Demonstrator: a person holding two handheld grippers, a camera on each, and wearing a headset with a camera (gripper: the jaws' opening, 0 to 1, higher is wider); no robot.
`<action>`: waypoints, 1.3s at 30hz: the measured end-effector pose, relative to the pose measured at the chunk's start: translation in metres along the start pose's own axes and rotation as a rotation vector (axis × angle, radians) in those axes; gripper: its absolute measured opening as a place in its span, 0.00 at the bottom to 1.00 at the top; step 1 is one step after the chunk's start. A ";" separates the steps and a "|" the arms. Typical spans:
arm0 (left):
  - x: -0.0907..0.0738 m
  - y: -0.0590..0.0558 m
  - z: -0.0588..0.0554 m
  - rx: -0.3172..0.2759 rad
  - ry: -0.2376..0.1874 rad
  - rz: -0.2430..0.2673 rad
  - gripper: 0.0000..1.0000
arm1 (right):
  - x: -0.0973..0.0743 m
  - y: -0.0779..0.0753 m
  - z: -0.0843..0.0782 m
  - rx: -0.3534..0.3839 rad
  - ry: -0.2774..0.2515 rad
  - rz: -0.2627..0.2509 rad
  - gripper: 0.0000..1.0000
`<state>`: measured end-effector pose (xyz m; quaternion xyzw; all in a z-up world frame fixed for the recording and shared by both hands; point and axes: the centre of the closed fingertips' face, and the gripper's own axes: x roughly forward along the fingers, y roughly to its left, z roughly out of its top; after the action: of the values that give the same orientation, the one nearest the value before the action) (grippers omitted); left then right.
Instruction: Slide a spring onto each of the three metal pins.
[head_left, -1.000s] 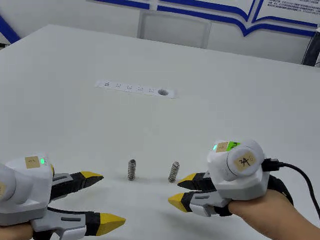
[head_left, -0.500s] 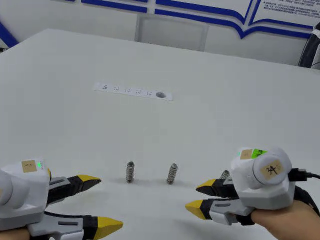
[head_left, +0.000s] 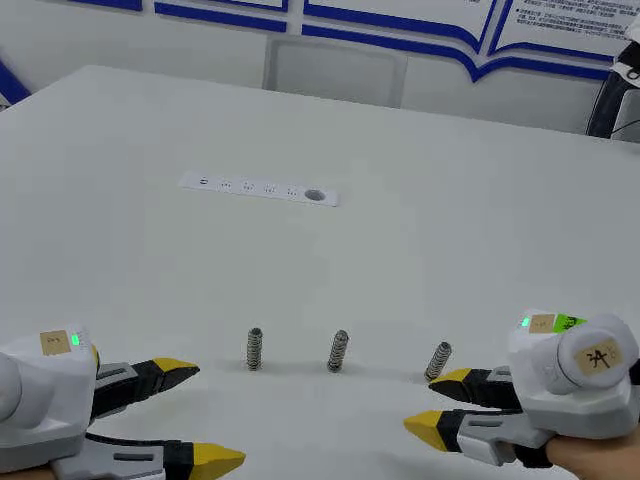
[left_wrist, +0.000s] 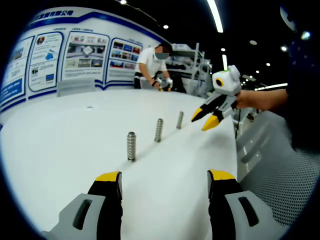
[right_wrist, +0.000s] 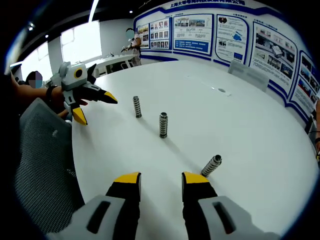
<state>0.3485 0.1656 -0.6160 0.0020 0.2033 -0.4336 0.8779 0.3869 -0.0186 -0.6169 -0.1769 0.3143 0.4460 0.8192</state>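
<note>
Three small coil springs stand in a row on the white table, each on a pin: the left spring (head_left: 254, 348), the middle spring (head_left: 338, 351) and the right spring (head_left: 438, 360), which leans a little. In the right gripper view the leaning spring (right_wrist: 212, 165) is nearest. My left gripper (head_left: 205, 415) sits at the near left, open and empty, short of the left spring (left_wrist: 131, 146). My right gripper (head_left: 433, 402) is open and empty too, just in front of and to the right of the right spring.
A flat white socket strip (head_left: 258, 187) lies in the tabletop farther back. A grey chair back (head_left: 335, 70) stands at the far edge. A mesh chair (right_wrist: 40, 165) is beside the table, and a person (left_wrist: 152, 62) stands in the background.
My right gripper has drawn back to the right and toward the near edge, uncovering the third spring. The left gripper has stayed about where it was, still open.
</note>
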 end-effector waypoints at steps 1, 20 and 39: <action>0.000 0.000 0.000 0.000 0.000 -0.001 0.71 | -0.002 -0.001 -0.001 0.001 -0.002 -0.003 0.35; -0.002 -0.002 -0.002 0.000 0.006 -0.001 0.71 | -0.024 -0.022 -0.022 0.030 -0.030 -0.068 0.46; -0.003 -0.001 -0.003 -0.006 0.007 0.008 0.71 | -0.031 -0.032 -0.026 0.041 -0.068 -0.066 0.57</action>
<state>0.3449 0.1676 -0.6172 0.0015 0.2076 -0.4295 0.8789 0.3922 -0.0704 -0.6149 -0.1549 0.2892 0.4181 0.8471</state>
